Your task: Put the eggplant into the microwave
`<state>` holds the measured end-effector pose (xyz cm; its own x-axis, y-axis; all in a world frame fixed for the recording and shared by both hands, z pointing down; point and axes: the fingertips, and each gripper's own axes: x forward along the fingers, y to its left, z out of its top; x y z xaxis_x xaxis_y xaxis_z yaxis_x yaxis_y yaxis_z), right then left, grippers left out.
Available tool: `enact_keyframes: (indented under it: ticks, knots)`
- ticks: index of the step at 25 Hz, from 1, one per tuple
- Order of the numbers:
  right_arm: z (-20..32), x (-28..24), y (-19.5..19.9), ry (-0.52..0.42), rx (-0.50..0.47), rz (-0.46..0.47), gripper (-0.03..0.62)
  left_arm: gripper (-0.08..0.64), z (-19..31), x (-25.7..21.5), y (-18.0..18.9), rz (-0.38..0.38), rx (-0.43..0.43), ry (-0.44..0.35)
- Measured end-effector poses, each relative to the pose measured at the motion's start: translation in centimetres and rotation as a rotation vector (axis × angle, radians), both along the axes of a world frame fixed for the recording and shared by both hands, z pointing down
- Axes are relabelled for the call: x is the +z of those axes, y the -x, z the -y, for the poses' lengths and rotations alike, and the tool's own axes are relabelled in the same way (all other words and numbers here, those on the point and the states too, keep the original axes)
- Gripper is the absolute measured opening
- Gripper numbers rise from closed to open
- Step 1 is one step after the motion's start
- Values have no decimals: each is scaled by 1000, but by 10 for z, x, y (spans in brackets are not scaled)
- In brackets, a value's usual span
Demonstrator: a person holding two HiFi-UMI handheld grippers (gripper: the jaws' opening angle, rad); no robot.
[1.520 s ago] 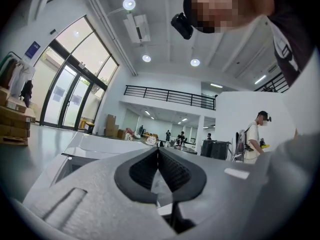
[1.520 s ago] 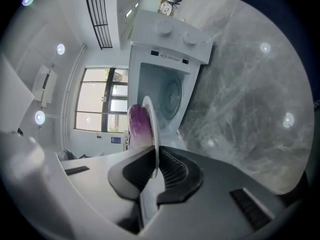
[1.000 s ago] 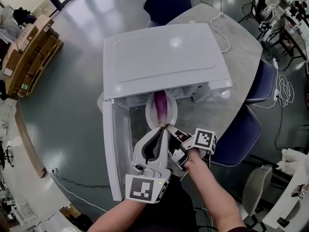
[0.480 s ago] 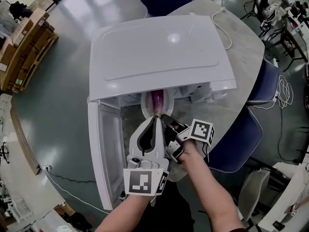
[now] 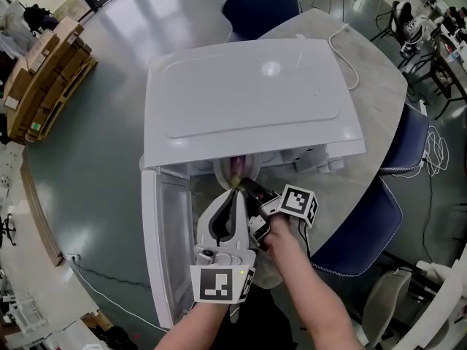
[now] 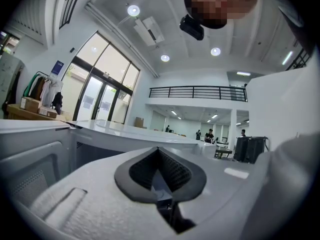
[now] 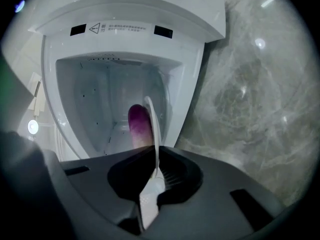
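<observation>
Right gripper (image 7: 154, 151) is clamped on the rim of a white plate (image 7: 153, 124), which sits edge-on between the jaws. Eggplant (image 7: 139, 126) lies on that plate, already inside the microwave (image 7: 125, 14) cavity. Head view: only a purple sliver (image 5: 237, 168) shows under the top panel. Door (image 5: 164, 246) is swung open to the left. Left gripper (image 6: 158, 150) has its jaws together with nothing in them (tips meet), and it sits just beside the right one at the cavity mouth. The microwave stands on a grey table (image 5: 365, 71).
</observation>
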<state>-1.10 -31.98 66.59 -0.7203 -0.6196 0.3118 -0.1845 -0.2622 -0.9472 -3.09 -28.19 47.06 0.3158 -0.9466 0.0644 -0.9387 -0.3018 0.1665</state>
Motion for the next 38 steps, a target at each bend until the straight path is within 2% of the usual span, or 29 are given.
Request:
enact_keyframes:
  ticks: [9, 16, 21, 25, 27, 29, 31, 38]
  knots:
    - [21, 7, 2, -8, 27, -19, 23, 8, 0, 6, 8, 1, -10, 15]
    - [36, 6, 3, -84, 36, -31, 28, 8, 1, 10, 8, 2, -5, 23]
    - [33, 1, -2, -113, 45, -30, 110, 8, 1, 11, 9, 3, -5, 28]
    - [21, -4, -11, -107, 71, -32, 112, 8, -1, 11, 7, 10, 2, 25]
    - [15, -4, -13, -96, 75, -28, 107, 8, -2, 10, 7, 12, 6, 29]
    - [13, -1, -11, -86, 68, -42, 33, 8, -2, 8, 6, 13, 10, 28]
    - [15, 1, -10, -90, 65, -54, 3, 8, 0, 5, 6, 15, 12, 23]
    - [31, 0, -3, -146, 76, -83, 2, 8, 2, 4, 9, 25, 8, 26]
